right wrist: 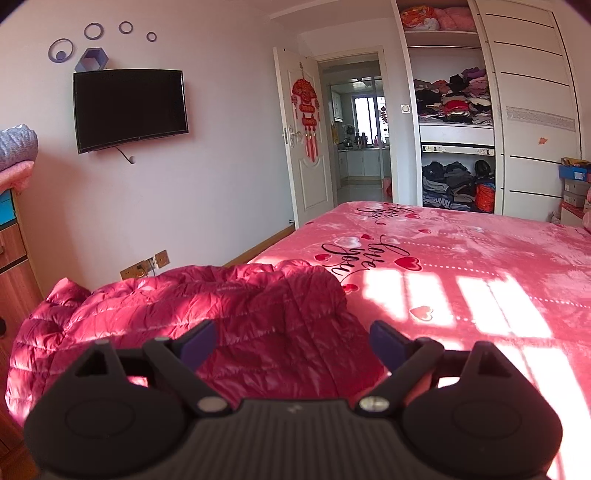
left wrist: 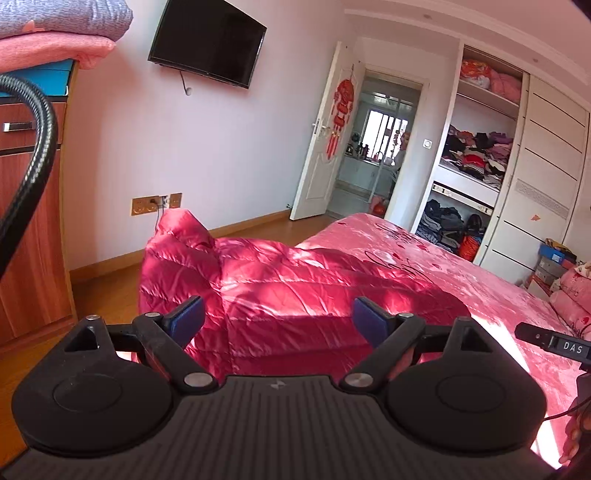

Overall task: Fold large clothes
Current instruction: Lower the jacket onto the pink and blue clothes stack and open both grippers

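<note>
At the far left, my wooden dresser is cut off by the frame, and I see only the ends of two folded blankets stacked on top of it. A black ribbed cable curves in front of it, both ends out of sight. My left gripper hangs with its two blue-padded fingers spread wide, nothing between them. Beneath it lies the one garment, a shiny red quilted down jacket, puffy and stitched in bands, at the left edge of the bed, one end bulging over that edge above the floor; its near part is hidden behind my gripper body. Rightwards, my right gripper is also spread apart and empty, hovering over the jacket's rumpled right end, whose folds I cannot sort into sleeves or hem. Beyond, the plush pink bedspread carries hearts and black script, partly washed out by bars of sunlight. The bed's right edge is cut off.
</note>
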Action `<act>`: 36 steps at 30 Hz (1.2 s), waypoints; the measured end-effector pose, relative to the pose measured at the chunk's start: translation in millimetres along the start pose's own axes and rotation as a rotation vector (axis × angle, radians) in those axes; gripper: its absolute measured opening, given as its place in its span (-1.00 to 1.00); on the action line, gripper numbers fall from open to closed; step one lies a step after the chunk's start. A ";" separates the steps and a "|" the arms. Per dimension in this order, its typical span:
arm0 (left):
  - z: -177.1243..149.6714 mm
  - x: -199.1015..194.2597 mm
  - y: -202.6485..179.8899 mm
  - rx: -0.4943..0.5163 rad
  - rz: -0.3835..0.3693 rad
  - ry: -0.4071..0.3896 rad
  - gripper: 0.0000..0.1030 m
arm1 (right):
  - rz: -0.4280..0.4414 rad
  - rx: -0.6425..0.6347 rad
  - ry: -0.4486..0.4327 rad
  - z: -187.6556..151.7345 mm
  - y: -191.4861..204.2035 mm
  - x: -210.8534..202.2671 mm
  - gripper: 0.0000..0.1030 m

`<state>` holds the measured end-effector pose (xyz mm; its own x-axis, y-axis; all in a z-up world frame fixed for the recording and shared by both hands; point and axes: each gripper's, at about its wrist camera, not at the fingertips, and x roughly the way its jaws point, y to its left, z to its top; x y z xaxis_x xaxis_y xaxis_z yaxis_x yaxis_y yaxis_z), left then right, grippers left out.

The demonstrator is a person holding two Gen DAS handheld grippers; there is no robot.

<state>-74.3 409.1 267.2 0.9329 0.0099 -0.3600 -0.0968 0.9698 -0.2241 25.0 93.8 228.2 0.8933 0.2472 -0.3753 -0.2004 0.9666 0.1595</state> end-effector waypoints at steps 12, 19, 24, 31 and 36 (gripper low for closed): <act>-37.9 -104.3 -54.5 0.120 -0.033 0.043 1.00 | 0.049 0.089 0.025 -40.3 20.8 -115.8 0.96; -57.3 -136.5 -54.3 0.168 -0.017 0.060 1.00 | 0.075 0.068 0.015 -41.2 36.1 -156.6 0.97; -66.1 -144.4 -47.9 0.186 0.019 0.076 1.00 | 0.090 0.047 0.012 -39.5 46.1 -176.9 0.97; -76.0 -149.0 -42.0 0.210 0.065 0.085 1.00 | 0.078 -0.001 0.018 -45.3 58.8 -187.7 0.98; -80.1 -143.7 -38.5 0.213 0.073 0.099 1.00 | 0.060 -0.024 0.048 -52.2 66.2 -185.5 0.97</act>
<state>-232.5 350.8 255.0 0.8866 0.0684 -0.4574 -0.0780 0.9970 -0.0021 -175.0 115.4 260.7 0.8592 0.3072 -0.4091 -0.2634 0.9512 0.1610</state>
